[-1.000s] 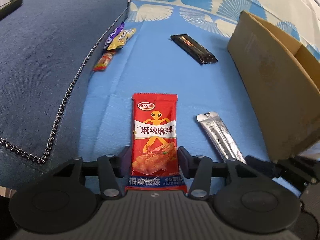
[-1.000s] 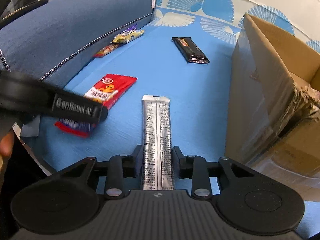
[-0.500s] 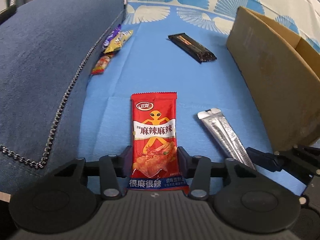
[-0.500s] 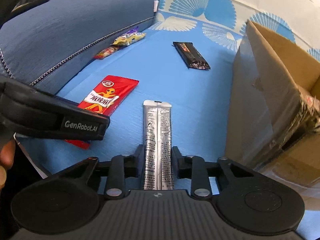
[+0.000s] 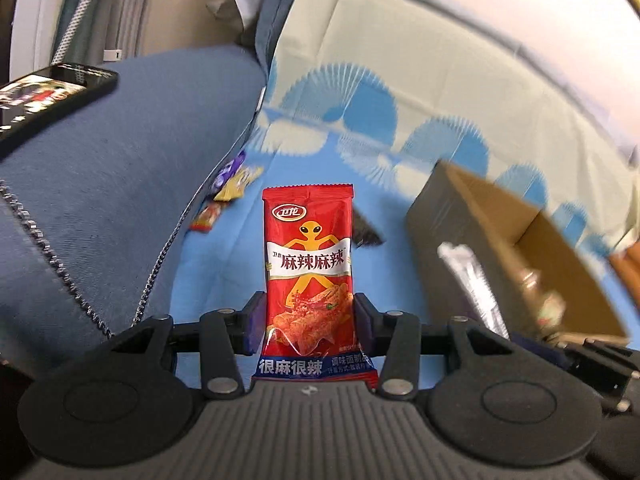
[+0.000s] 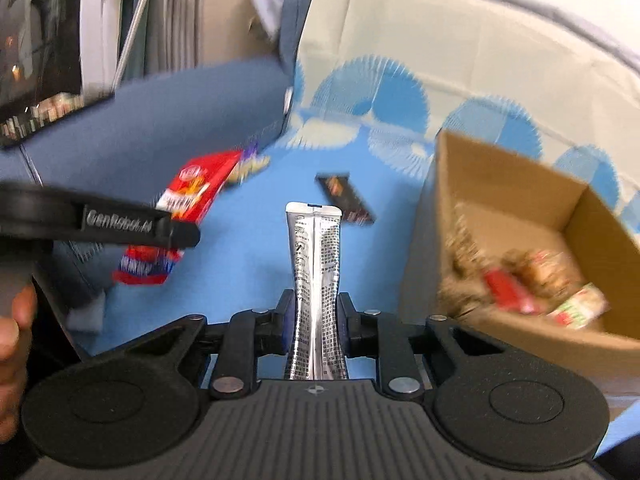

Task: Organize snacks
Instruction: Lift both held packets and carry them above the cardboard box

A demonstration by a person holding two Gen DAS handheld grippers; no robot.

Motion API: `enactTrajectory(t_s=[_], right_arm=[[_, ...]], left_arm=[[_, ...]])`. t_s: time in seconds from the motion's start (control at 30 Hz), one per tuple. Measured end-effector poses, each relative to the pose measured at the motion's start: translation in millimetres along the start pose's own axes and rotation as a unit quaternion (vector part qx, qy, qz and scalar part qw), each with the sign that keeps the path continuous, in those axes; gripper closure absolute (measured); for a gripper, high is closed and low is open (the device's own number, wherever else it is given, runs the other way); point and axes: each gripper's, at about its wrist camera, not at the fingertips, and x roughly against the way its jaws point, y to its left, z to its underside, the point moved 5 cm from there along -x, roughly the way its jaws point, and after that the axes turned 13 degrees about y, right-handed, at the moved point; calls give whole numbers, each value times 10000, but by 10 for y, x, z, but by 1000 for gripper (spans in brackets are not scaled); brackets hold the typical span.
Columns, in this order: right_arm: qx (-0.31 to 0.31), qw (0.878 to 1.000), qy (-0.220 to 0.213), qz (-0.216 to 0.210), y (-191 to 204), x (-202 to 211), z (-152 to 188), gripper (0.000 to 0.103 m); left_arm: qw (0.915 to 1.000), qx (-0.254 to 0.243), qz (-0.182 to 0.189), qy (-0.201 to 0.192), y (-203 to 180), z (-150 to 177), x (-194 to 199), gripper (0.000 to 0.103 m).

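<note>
My left gripper (image 5: 308, 316) is shut on a red spicy-snack packet (image 5: 308, 264) and holds it upright above the blue sheet. From the right wrist view the same red packet (image 6: 196, 192) hangs in the left gripper (image 6: 180, 232) at the left. The jaws of my right gripper (image 6: 312, 312) are closing on a silver stick packet (image 6: 314, 256), which is pinched narrow between the pads and lifted off the sheet. In the left wrist view the silver packet (image 5: 472, 288) shows at the right, in front of the box.
An open cardboard box (image 6: 500, 184) with several snacks (image 6: 520, 284) inside stands at the right. A black bar (image 6: 346, 200) lies on the sheet beyond. Small candies (image 5: 232, 184) rest against the blue cushion (image 5: 100, 200). A phone (image 5: 48, 96) lies on the cushion. A hand (image 6: 12, 320) shows at the left edge.
Both grippers have risen and tilted up, each lifting its packet off the sheet. The inside of the box has come into view.
</note>
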Motion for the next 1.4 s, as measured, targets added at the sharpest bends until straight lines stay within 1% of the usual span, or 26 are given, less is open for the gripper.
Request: enactTrajectory(t_s=[0.07, 0.13, 0.2, 0.33, 0.47, 0.53, 0.63, 0.73, 0.8, 0.93, 1.03, 1.1, 1.17, 1.23, 1.3, 1.4], right_arm=[[-121, 9996, -256, 55, -52, 237, -67, 81], [-222, 9983, -540, 81, -95, 435, -110, 81], [-262, 9964, -792, 129, -173, 604, -98, 81], [-524, 9920, -1122, 255, -431, 789, -23, 81], [-671, 9850, -1573, 251, -702, 983, 7, 81], [-757, 9827, -1675, 237, -880, 1044, 38, 81], [-1087, 9777, -1789, 138, -1207, 1101, 34, 81], [-1366, 9696, -2023, 155, -1532, 1138, -36, 81], [-1589, 9631, -2165, 186, -1760, 1097, -116, 81], [-1944, 9518, -2333, 426, -2195, 894, -294, 81], [-2369, 9405, -2371, 567, -2435, 747, -299, 81], [-2732, 9332, -2262, 571, -2573, 678, -231, 81], [-2967, 9246, -2331, 524, -2657, 668, -198, 81], [-3035, 9217, -2356, 533, -2687, 658, -189, 81], [-3048, 9211, -2340, 629, -2727, 637, -172, 81], [-3193, 9180, -2246, 702, -2789, 609, -126, 81]], left_arm=[[9997, -2, 201, -119, -36, 14, 119, 53], [9990, -127, 343, -260, -104, 37, 238, 53], [9980, -350, 366, -388, -193, 68, 332, 53], [9954, -691, 433, -504, -352, 139, 453, 53], [9934, -980, 445, -388, -513, 187, 470, 53], [9929, -1081, 425, -252, -611, 202, 463, 53], [9924, -1172, 371, -89, -788, 135, 433, 53], [9910, -1297, 339, 54, -995, -8, 391, 53], [9894, -1418, 302, 69, -1178, -139, 386, 53], [9876, -1524, 363, -23, -1567, -515, 354, 53], [9855, -1636, 429, -140, -1893, -772, 295, 53], [9838, -1711, 498, -216, -2126, -920, 225, 53], [9823, -1755, 580, -296, -2346, -1044, 141, 53], [9797, -1857, 645, -389, -2577, -1148, 30, 53], [9779, -1916, 708, -446, -2784, -1247, -103, 53], [9775, -1901, 796, -446, -3011, -1373, -308, 53]])
